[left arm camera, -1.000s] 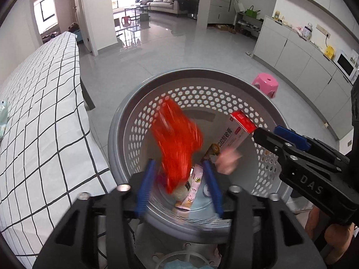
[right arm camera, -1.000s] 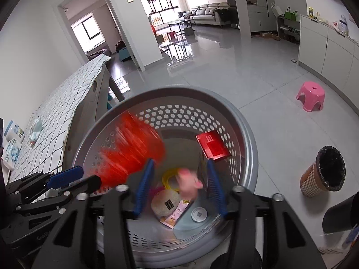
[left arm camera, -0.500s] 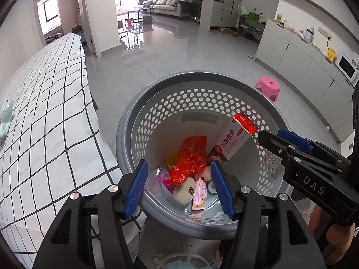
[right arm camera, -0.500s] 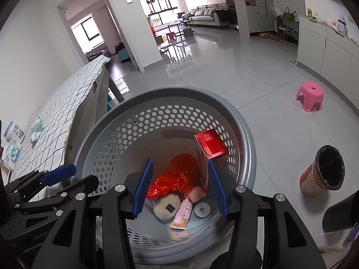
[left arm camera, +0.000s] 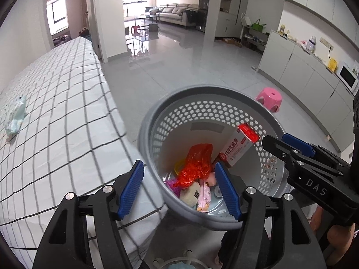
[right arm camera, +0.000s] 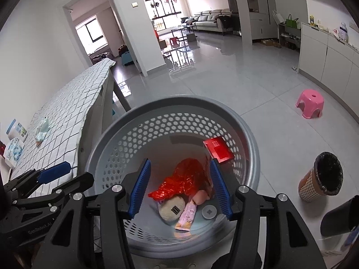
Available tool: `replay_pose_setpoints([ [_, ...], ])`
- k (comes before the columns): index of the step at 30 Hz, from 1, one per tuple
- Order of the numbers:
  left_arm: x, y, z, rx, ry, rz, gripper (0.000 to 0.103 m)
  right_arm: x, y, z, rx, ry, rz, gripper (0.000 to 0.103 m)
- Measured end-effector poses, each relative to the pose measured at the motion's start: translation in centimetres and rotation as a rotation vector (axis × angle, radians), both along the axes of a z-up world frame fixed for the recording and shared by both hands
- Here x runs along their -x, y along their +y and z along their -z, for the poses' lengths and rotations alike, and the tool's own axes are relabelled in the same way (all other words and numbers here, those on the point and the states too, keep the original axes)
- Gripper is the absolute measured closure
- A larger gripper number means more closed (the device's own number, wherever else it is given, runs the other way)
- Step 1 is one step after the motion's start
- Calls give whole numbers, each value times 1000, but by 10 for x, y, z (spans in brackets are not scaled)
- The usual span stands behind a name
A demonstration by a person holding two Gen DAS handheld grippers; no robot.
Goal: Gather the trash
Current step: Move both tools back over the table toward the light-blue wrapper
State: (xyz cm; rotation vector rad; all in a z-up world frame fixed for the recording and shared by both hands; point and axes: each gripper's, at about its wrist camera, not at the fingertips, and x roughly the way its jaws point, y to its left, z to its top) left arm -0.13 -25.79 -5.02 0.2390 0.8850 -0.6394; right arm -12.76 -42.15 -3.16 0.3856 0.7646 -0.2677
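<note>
A grey perforated basket (left arm camera: pixel 152 121) (right arm camera: pixel 253 139) stands on the floor beside the table. Inside lie a crumpled red plastic bag (left arm camera: pixel 198 161) (right arm camera: pixel 181 181), a red and white toothpaste box (left arm camera: pixel 239 144) (right arm camera: pixel 218 150) leaning on the wall, a round beige item (right arm camera: pixel 171 208), a pink wrapper (right arm camera: pixel 187 216) and other small scraps. My left gripper (left arm camera: pixel 180 188) is open and empty above the basket's left rim. My right gripper (right arm camera: pixel 179 190) is open and empty above the basket. Each gripper shows in the other's view, the right one (left arm camera: pixel 289 145) and the left one (right arm camera: pixel 65 174).
The checked tablecloth table (left arm camera: pixel 56 116) lies left, with a pale green packet (left arm camera: pixel 14 117) (right arm camera: pixel 42 127) and tissue packs (right arm camera: pixel 14 150) on it. A pink stool (left arm camera: pixel 269 98) (right arm camera: pixel 309 103) and a bag-lined bin (right arm camera: pixel 320 177) stand on the floor at right.
The red bag fell from my left gripper into the basket and settled. My left gripper has since shifted left, so the basket sits further right in its view.
</note>
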Motion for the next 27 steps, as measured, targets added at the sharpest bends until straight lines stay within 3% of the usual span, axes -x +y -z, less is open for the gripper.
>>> replay_pose_setpoints([
  [7,-9,37,-16,26,-41,-62,34,-18,31,-9,1,-21,-62,45],
  [15,-28,108,-25,49,-75,-211,30,-48,74,-23,18,-56,-141,38],
  [27,-65,231,-50,67,-140,-461,23,-119,173,-51,77,-91,-341,31],
])
